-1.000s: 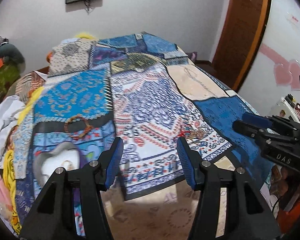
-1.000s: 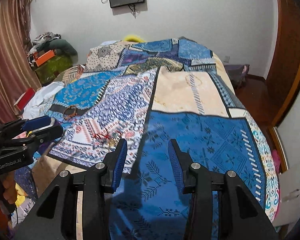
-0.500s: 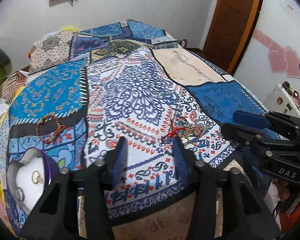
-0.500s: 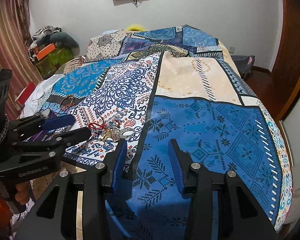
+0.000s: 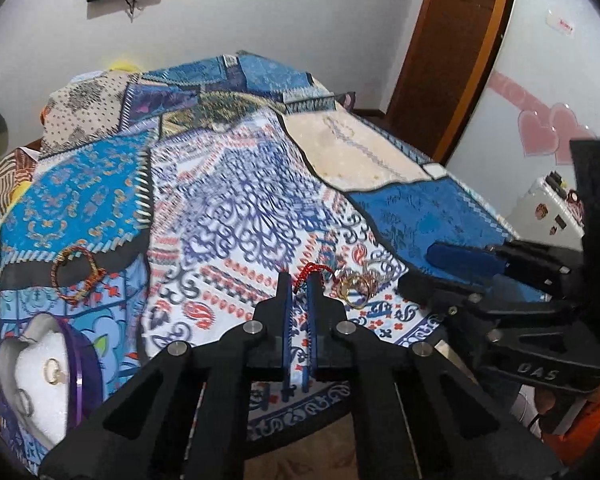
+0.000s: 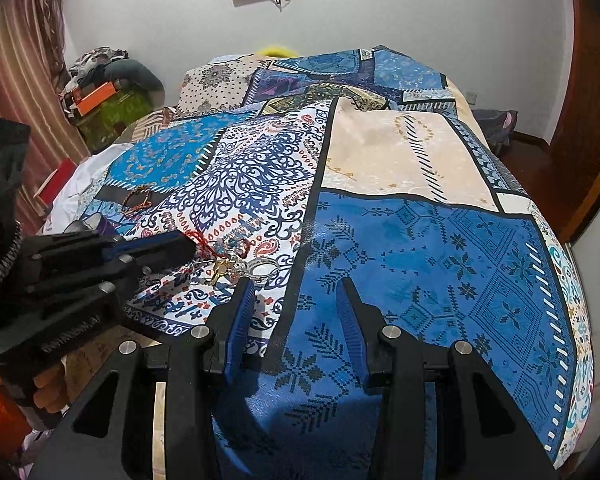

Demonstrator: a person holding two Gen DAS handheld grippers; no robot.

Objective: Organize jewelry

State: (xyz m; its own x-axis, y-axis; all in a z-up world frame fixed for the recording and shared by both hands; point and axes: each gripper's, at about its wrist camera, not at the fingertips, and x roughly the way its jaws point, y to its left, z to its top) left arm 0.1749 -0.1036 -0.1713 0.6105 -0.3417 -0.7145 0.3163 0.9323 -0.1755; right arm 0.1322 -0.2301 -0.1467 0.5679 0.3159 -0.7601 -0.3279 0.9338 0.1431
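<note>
A small pile of jewelry lies on the patterned bedspread: a red cord bracelet (image 5: 313,269), gold rings (image 5: 354,289) and a silver ring (image 6: 262,267). My left gripper (image 5: 299,280) is shut on the near end of the red cord bracelet; it also shows in the right wrist view (image 6: 188,245). My right gripper (image 6: 294,294) is open and empty, just right of the pile, over the blue patch; it shows in the left wrist view (image 5: 428,272). A beaded bracelet (image 5: 74,274) lies at the left. A white heart-shaped jewelry box (image 5: 36,376) with a purple rim holds a ring (image 5: 51,370).
The bed's front edge runs just below both grippers. Clothes and an orange box (image 6: 96,98) are piled at the far left wall. A wooden door (image 5: 452,52) stands at the right. A white appliance (image 5: 552,212) sits beside the bed.
My left gripper has moved forward to the pile and closed on the red cord bracelet. My right gripper has come closer to the pile and stayed open.
</note>
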